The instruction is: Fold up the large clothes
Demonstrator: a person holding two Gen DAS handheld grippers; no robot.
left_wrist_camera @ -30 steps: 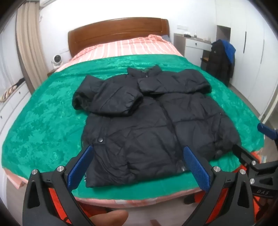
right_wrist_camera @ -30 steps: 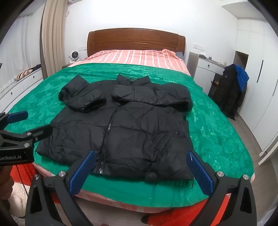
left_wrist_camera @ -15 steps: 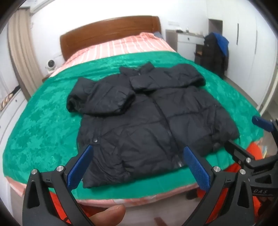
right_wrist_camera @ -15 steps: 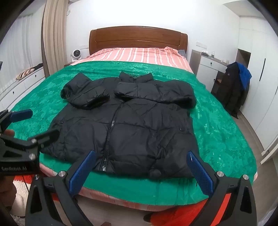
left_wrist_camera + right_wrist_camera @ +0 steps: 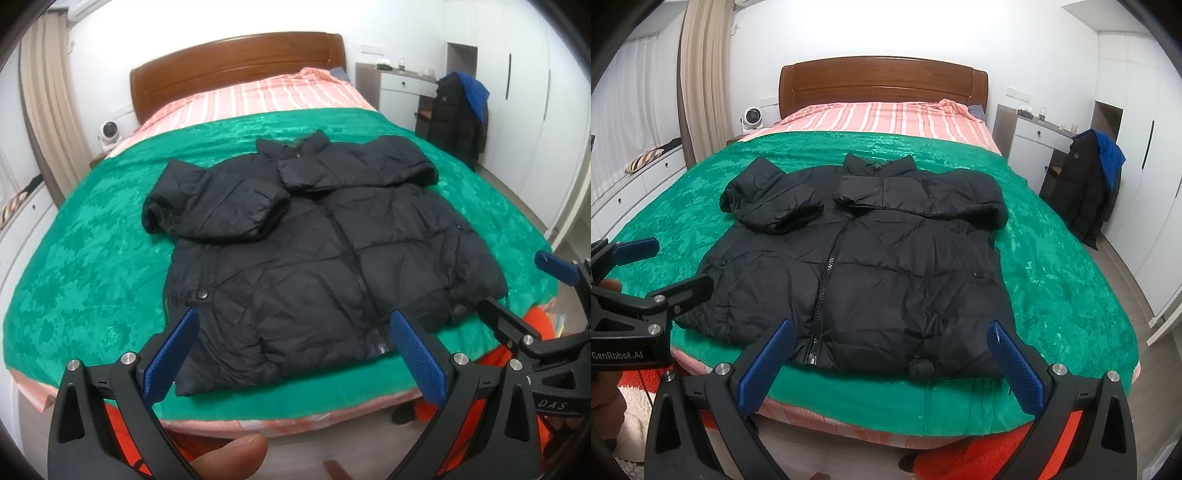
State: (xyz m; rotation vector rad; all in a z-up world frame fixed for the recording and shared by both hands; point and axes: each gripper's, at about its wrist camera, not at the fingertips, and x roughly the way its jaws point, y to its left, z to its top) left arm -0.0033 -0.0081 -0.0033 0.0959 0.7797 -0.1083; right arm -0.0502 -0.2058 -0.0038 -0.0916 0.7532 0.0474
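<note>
Now we are holding our left gripper (image 5: 293, 354) and right gripper (image 5: 890, 363) low in frame, both with jaws spread apart and gripping nothing, while the black quilted puffer jacket (image 5: 864, 266) is lying mid-frame, sleeves folded across, on the green textured bedspread (image 5: 1052, 266).
</note>
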